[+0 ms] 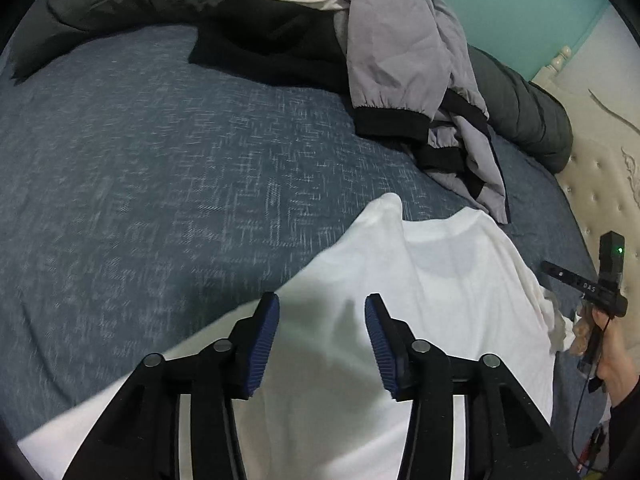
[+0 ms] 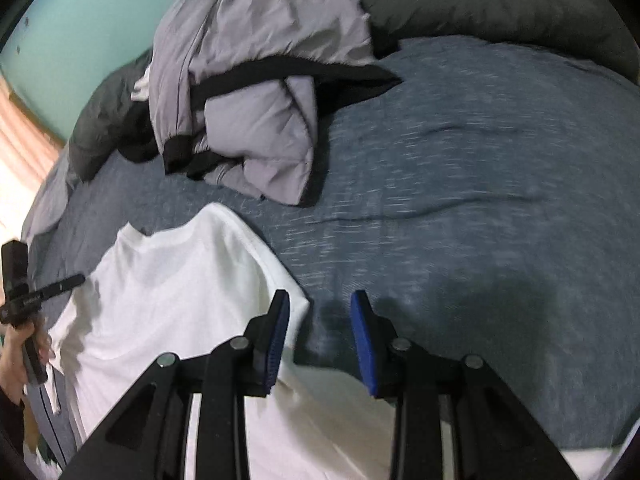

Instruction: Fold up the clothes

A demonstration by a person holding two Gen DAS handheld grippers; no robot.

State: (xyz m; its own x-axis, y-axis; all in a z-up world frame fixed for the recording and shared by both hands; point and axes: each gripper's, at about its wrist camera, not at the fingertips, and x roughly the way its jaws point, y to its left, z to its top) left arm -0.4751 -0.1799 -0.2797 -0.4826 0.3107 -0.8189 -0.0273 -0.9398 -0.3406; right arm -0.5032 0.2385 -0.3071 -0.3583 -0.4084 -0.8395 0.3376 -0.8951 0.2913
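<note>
Left wrist view: left claw (image 1: 322, 312) hovers half-open, empty, above the white shirt (image 1: 440, 272) on the bed (image 1: 160, 160).

The left gripper (image 1: 322, 316) points steeply down at the bed, its two black fingers (image 1: 260, 344) ending in ribbed blue pads (image 1: 378, 344). The jaws stand apart with nothing pressed between them. The right gripper (image 2: 320, 312) is tilted down much the same way, its jaws parted a little more narrowly and likewise gripping nothing.

In the left wrist view, the right hand (image 1: 608, 356) shows at the right edge, bare fingers wrapped around that gripper's black handle, a dark sleeve below the wrist. In the right wrist view, the left hand (image 2: 20, 356) shows at the left edge, closed around its own handle.
</note>
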